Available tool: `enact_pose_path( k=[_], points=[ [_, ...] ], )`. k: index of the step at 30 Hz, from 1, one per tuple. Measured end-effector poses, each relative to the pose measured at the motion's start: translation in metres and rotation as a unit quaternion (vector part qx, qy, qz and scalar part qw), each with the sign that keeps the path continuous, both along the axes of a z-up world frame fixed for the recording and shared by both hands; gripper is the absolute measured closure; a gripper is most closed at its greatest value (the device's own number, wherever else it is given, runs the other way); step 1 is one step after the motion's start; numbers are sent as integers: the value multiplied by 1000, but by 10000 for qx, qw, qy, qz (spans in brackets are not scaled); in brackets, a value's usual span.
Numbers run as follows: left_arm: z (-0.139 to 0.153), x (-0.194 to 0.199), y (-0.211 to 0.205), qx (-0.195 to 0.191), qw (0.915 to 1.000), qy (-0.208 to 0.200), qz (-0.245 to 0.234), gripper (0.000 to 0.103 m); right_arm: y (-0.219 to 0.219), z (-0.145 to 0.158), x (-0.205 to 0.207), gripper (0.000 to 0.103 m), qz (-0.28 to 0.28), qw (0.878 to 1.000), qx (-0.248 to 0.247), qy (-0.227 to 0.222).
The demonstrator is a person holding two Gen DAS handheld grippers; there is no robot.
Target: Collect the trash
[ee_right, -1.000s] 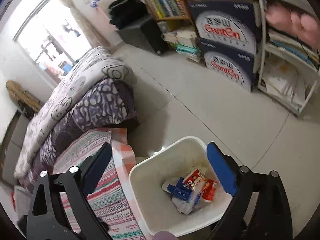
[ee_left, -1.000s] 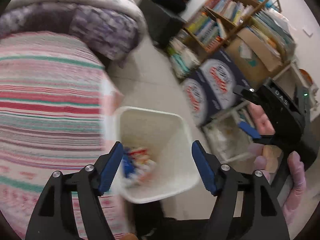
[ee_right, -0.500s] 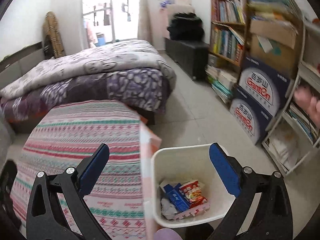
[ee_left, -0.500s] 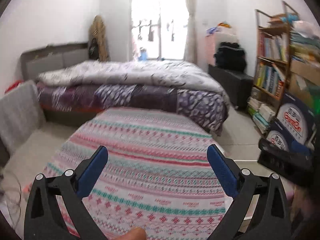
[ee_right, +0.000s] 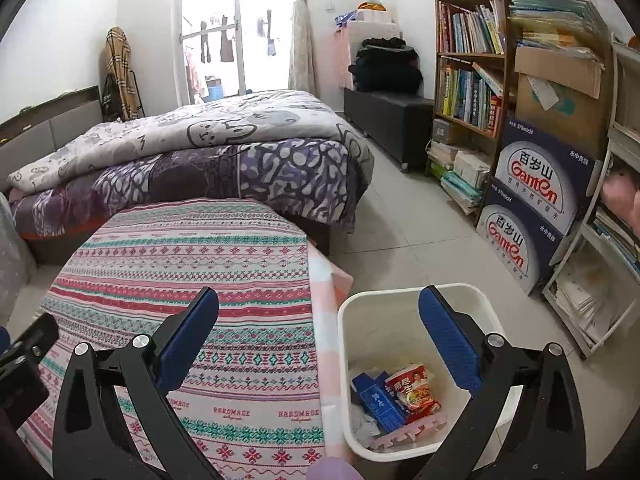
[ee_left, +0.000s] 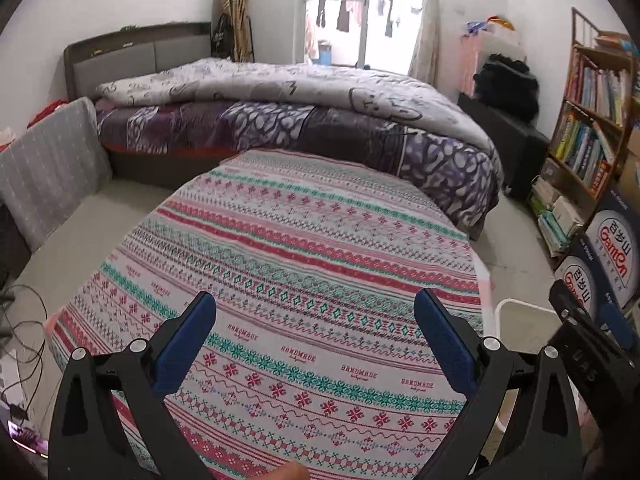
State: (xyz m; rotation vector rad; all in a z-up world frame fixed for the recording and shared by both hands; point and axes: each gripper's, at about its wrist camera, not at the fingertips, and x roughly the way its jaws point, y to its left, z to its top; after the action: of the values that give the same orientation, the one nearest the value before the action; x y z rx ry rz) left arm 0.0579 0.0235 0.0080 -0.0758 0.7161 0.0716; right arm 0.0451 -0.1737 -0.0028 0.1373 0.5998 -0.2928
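A white bin (ee_right: 348, 360) stands on the floor beside the table, holding a red snack packet (ee_right: 412, 390), a blue carton (ee_right: 376, 400) and other scraps. My right gripper (ee_right: 318, 320) hangs open over the table's right edge and the bin, nothing between its blue pads. My left gripper (ee_left: 314, 320) is open over the patterned tablecloth (ee_left: 304, 248), empty too. Only a corner of the bin (ee_left: 520, 312) shows in the left wrist view, with the other gripper's body (ee_left: 588, 344) in front of it.
A bed (ee_right: 224, 148) with a grey and purple quilt lies beyond the table. Along the right wall stand a bookshelf (ee_right: 472, 64), stacked blue water cartons (ee_right: 528, 208) and a white rack (ee_right: 600, 280). Cables (ee_left: 24, 320) lie on the floor at left.
Both grippers swung from the bin toward the table. The left view turned away from the bin and its jaws widened. The right view levelled out, the bin now at its lower right.
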Motion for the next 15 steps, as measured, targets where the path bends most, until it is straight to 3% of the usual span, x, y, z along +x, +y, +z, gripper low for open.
enact_pose_path(
  k=[15],
  points=[
    [-6, 2, -3, 128, 9999, 96, 55, 7, 2, -5, 0, 7, 133, 9998, 90, 96]
  ],
)
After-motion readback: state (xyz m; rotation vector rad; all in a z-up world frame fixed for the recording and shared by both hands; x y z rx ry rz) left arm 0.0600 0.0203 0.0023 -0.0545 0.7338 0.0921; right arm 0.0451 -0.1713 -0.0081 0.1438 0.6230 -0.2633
